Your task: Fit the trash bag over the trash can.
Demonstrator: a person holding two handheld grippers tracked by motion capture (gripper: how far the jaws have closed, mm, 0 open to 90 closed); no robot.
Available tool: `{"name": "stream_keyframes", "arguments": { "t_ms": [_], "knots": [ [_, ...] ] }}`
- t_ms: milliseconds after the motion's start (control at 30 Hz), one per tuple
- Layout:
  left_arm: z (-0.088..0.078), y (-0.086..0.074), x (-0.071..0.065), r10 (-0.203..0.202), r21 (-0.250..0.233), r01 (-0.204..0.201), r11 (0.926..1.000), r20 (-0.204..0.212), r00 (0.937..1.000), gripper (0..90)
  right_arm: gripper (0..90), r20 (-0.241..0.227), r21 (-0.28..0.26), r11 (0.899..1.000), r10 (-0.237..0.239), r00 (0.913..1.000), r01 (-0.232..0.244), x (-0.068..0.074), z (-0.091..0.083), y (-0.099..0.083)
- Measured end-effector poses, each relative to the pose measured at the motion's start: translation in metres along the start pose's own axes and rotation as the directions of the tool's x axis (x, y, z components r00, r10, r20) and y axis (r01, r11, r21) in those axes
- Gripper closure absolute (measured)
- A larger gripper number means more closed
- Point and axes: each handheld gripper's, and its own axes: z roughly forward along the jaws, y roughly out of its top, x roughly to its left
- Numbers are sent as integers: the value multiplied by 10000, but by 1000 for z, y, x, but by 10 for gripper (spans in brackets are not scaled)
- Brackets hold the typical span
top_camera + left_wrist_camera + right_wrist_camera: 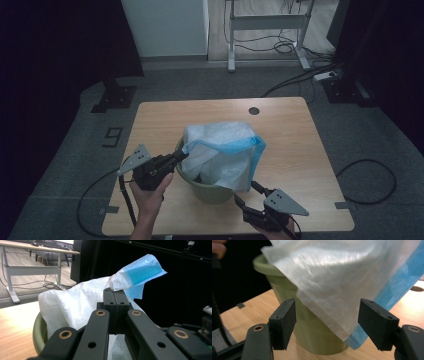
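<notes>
A green plastic bin [210,192] stands near the front middle of the wooden table [295,140]. A white plastic bag [220,145] with a blue rim band [225,146] sits in it and droops over its front. My left gripper [181,155] is at the bin's left rim, shut on the bag's edge; in the left gripper view [115,293] the jaws press together with the white film [75,300] pinched at their tips. My right gripper [247,192] is low at the bin's front right, open. Its jaws [327,322] stand wide either side of the bag's hanging corner [332,315], not touching it.
A round cable hole [254,110] lies near the table's far edge. Beyond the table stand a white desk frame [267,22] and a black stand base [115,97], with cables [367,180] on the floor. Bare tabletop lies right of and behind the bin.
</notes>
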Motion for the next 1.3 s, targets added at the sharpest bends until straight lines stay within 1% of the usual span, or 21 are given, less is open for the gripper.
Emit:
{"name": "stream_keyframes", "arguments": {
  "t_ms": [67,167,233,267,333,367,433,467,533,600,633,667,733,800,867,900,933,1067,1167,1267,1300],
  "knots": [
    [0,0,0,-14,12,14,10000,2,10000,900,301,220,18,10000,37,9998,-37,0,5,-2],
    [0,0,1,-25,33,25,10000,3,10000,900,308,489,8,9999,-102,9987,102,1,12,-3],
    [0,0,1,-38,12,38,10000,1,10000,900,353,727,59,9996,-263,9970,259,3,16,-3],
    [0,0,1,-47,0,47,10000,-1,10000,900,432,849,56,9994,-333,9958,330,3,19,-4],
    [-1,-1,2,-54,-9,54,10000,12,10000,900,540,1110,112,9990,-435,9929,425,3,20,-4],
    [-1,-1,2,-91,-33,91,10000,45,9999,900,625,1220,176,9986,-517,9912,499,2,20,-4],
    [-2,-2,2,-155,-63,156,9999,147,9998,900,759,1341,123,9986,-531,9895,519,-1,20,-4],
    [-3,-3,2,-151,-72,152,9999,174,9997,900,803,1542,68,9985,-542,9865,538,-3,20,-3],
    [-5,-4,0,-102,-82,104,9999,227,9997,900,861,2068,-145,9991,-356,9777,395,-9,18,0],
    [-8,-5,0,-66,-99,68,9999,275,9996,900,888,2619,-533,9983,-106,9650,255,-20,14,9],
    [-9,-6,0,-89,-118,93,9999,341,9994,900,890,2779,-700,9973,-18,9606,222,-25,12,14],
    [-10,-7,0,-177,-188,187,9996,494,9986,900,890,2825,-797,9967,81,9592,150,-29,11,18],
    [-12,-9,-1,-224,-209,237,9995,616,9979,900,890,2949,-1127,9936,305,9550,31,-39,10,34],
    [-13,-13,-2,-209,-120,218,9997,717,9972,900,890,2939,-1300,9914,257,9555,133,-44,10,47],
    [-14,-18,-2,-239,-27,242,9997,950,9952,900,890,2829,-1344,9906,125,9591,268,-47,14,60],
    [-15,-20,-2,-280,21,279,9996,1077,9938,900,890,2795,-1363,9900,32,9601,364,-48,18,67],
    [-16,-23,-2,-299,52,295,9996,1163,9928,900,890,2681,-1433,9887,-46,9634,446,-49,22,74],
    [-21,-27,-6,-229,170,209,9996,1269,9917,900,889,2263,-1517,9843,-544,9725,904,-46,40,95],
    [-22,-31,-9,-195,303,155,9994,1340,9908,900,888,2014,-1300,9860,-771,9765,1046,-42,51,99],
    [-22,-35,-13,-144,465,81,9989,1382,9903,900,868,1757,-646,9892,-1183,9773,1313,-39,59,94],
    [-21,-36,-14,-136,507,66,9987,1380,9903,900,847,1512,-305,9914,-1211,9811,1271,-40,62,91]
  ]
}}
